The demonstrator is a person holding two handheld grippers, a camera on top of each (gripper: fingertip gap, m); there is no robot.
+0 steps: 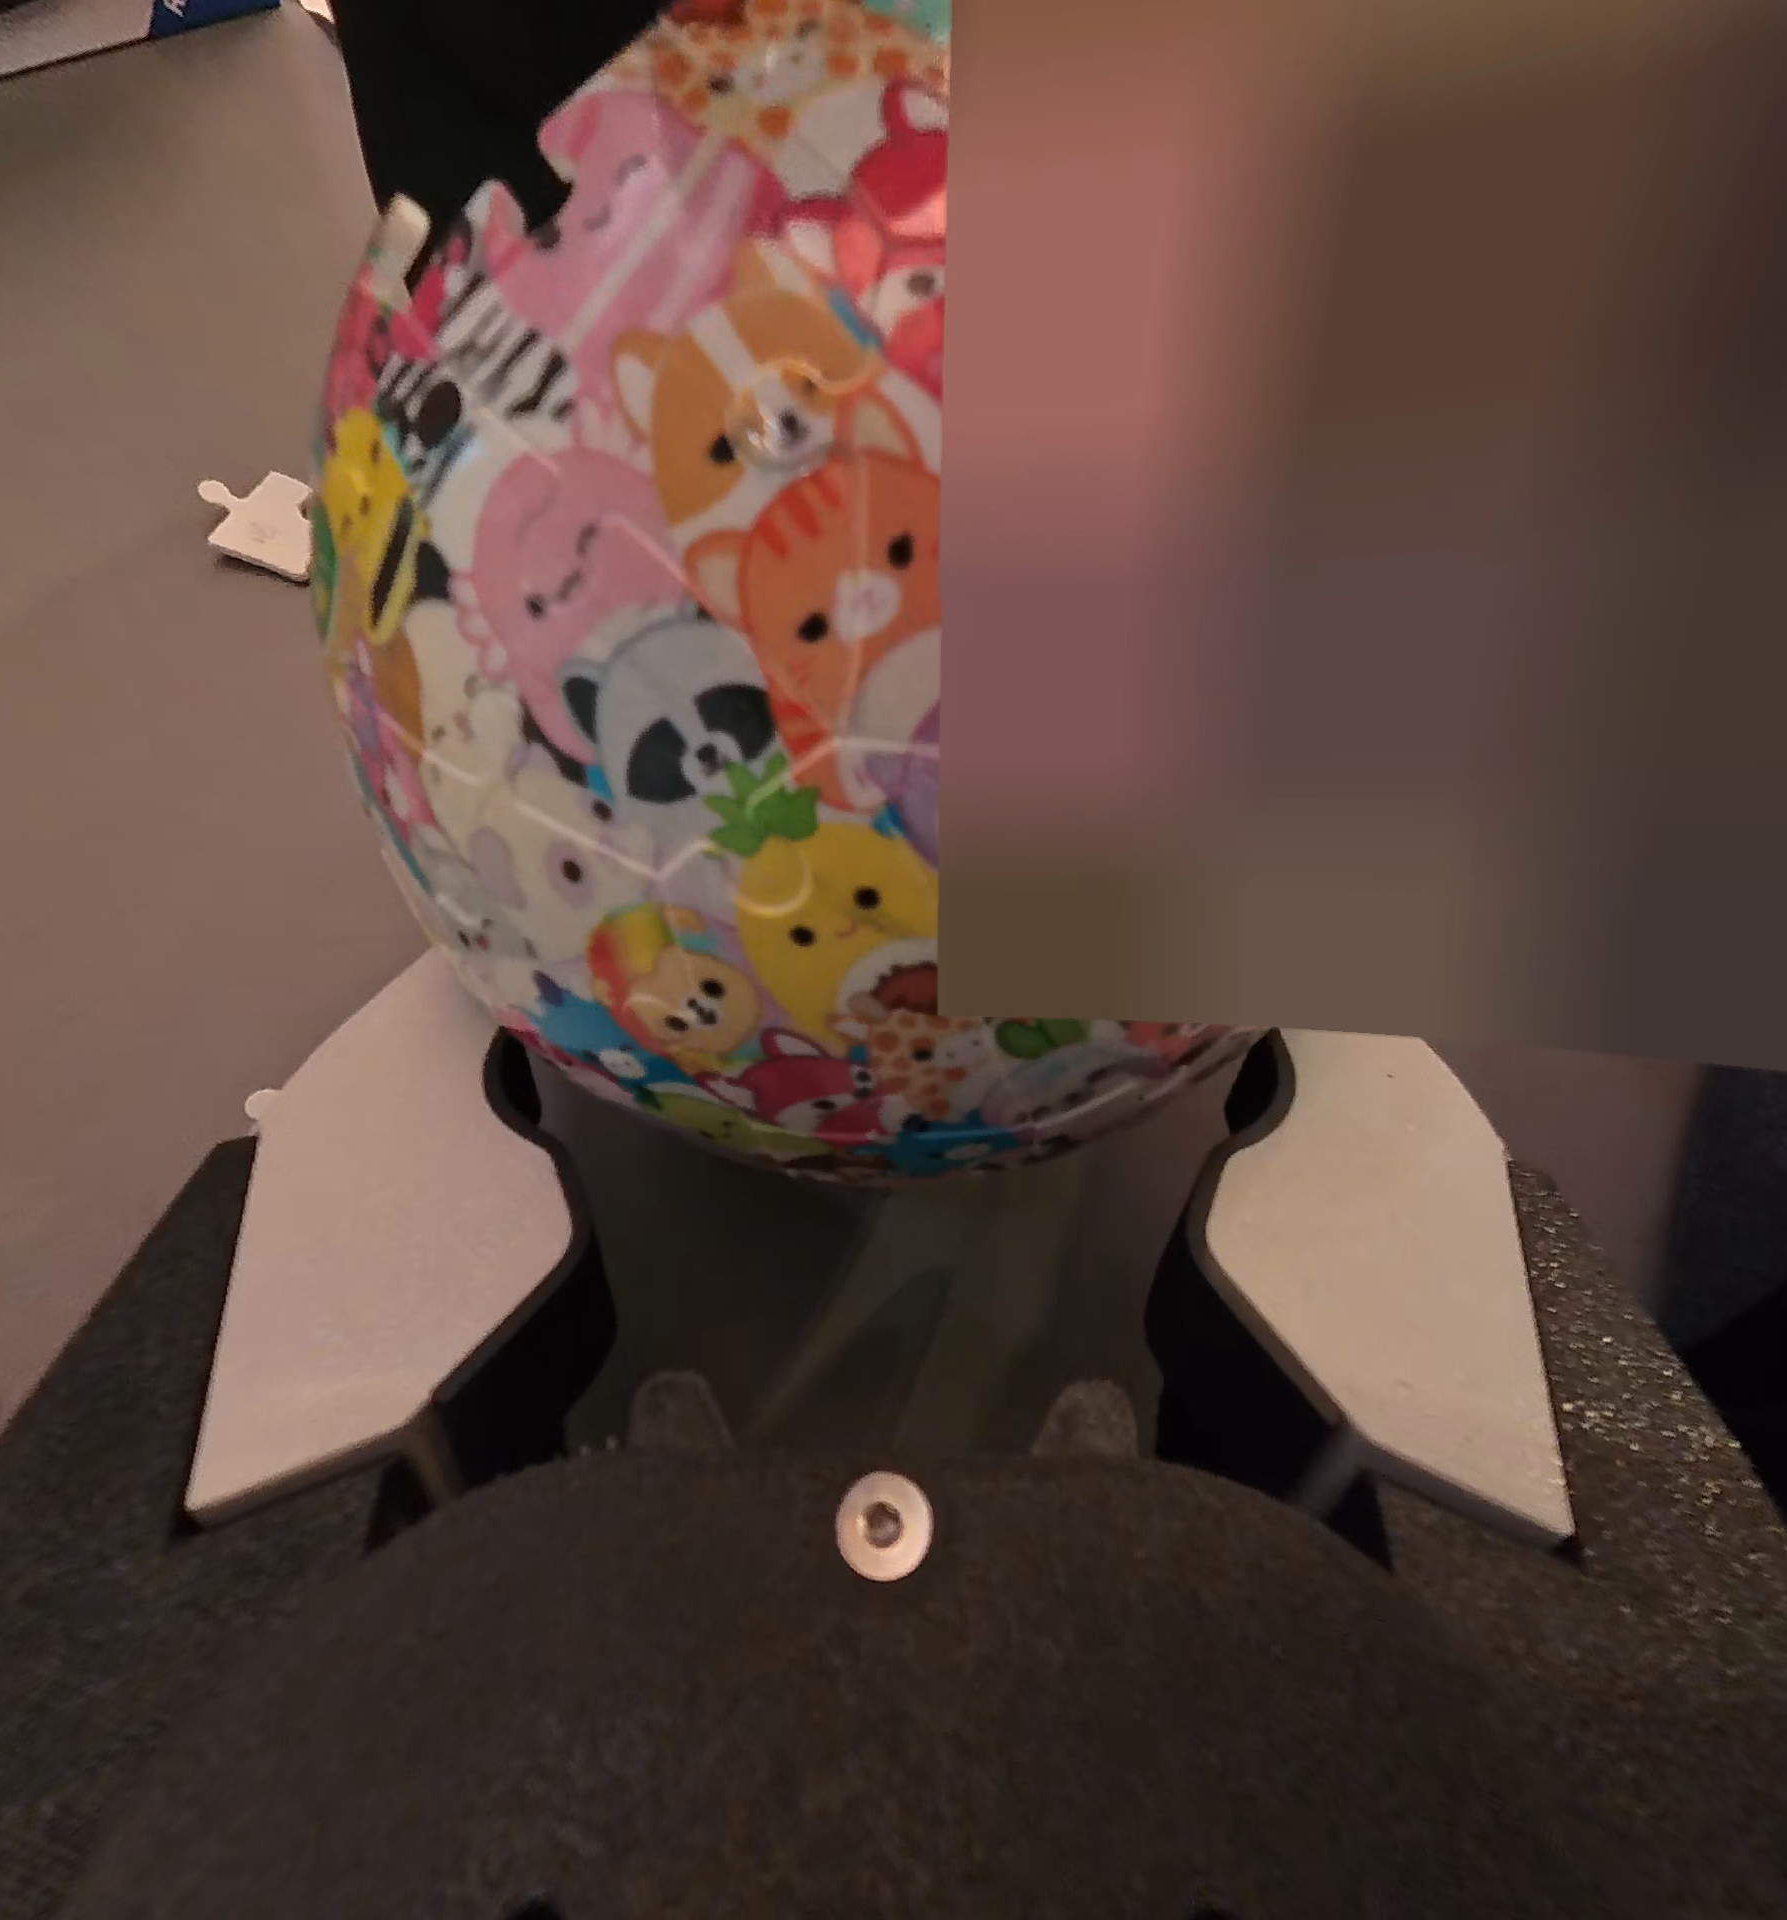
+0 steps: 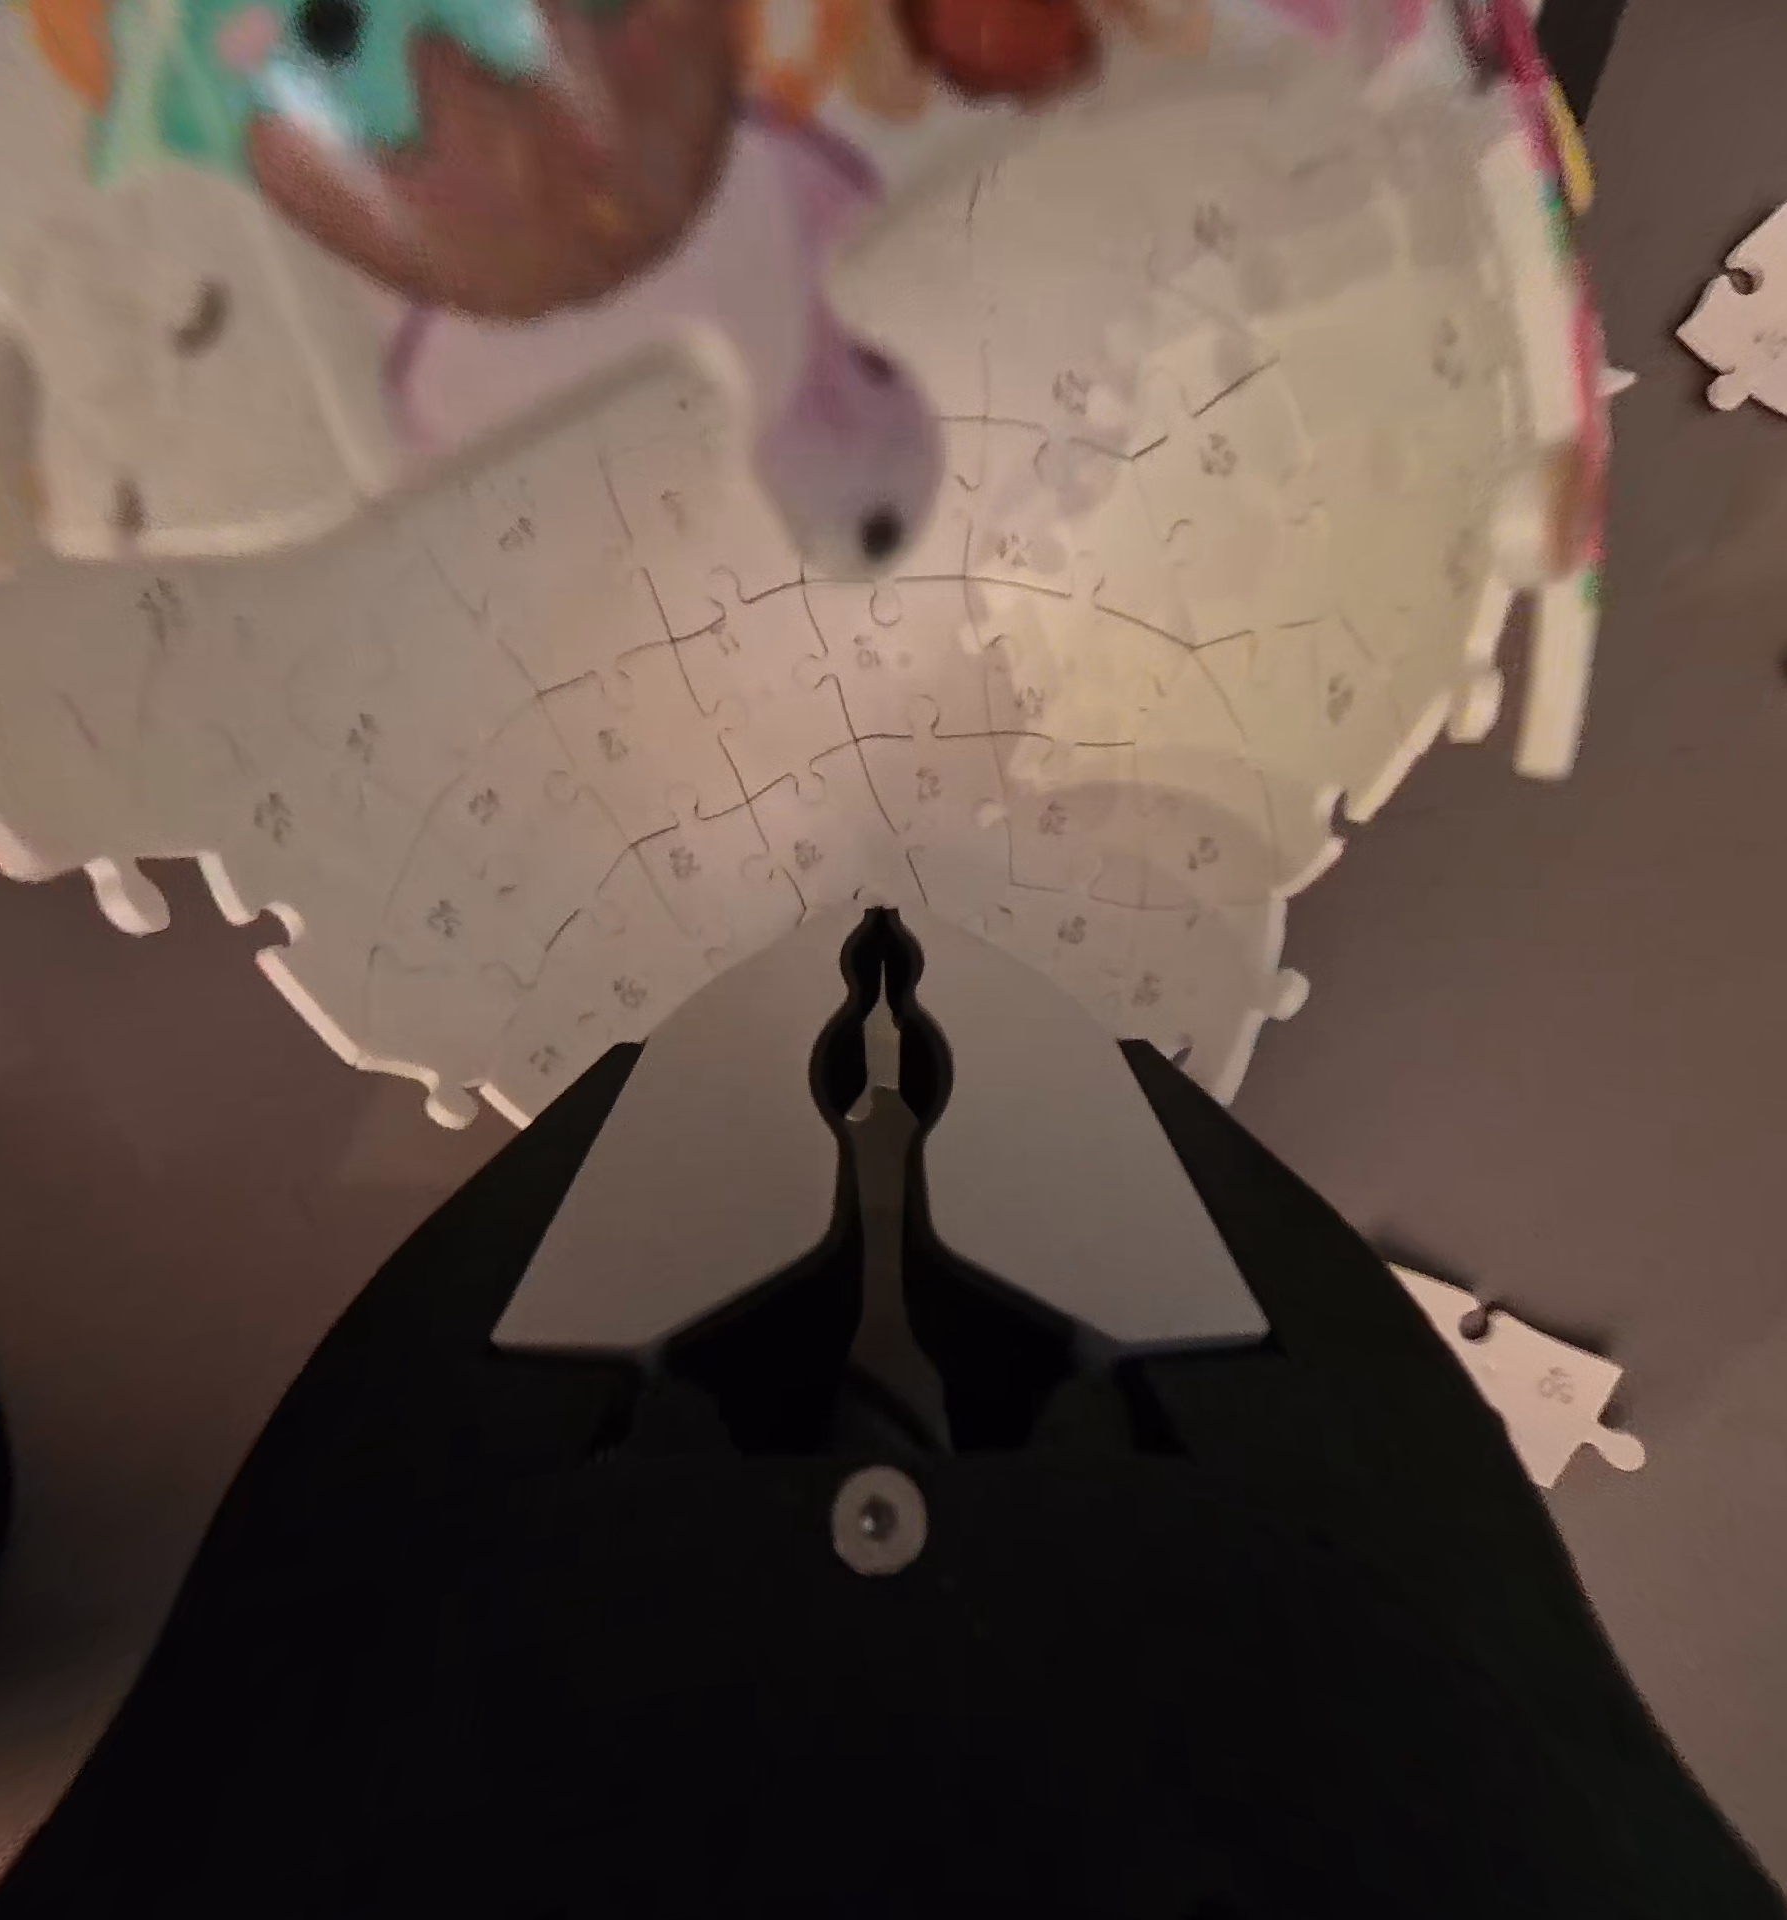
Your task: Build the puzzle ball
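Colourful ball being steadied for piecing.
Left gripper is cradling it, jaws wide; right gripper, jaws closed, is probing its white inside.

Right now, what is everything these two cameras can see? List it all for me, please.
Puzzle ball: one, unfinished, bright cartoon animals outside, white inside; between the left gripper's fingers, its open shell facing the right wrist view.
Loose puzzle pieces: at least six between both views, white backs up; scattered on the table around the ball.
Table: one, grey-brown; beneath everything.
Blue object: one, only a corner showing; top left edge of the left wrist view.
Left gripper: one, black with white fingers; jaws wide, cradling the ball's underside.
Right gripper: one, black with white fingers; shut, tips at the shell's inner surface.
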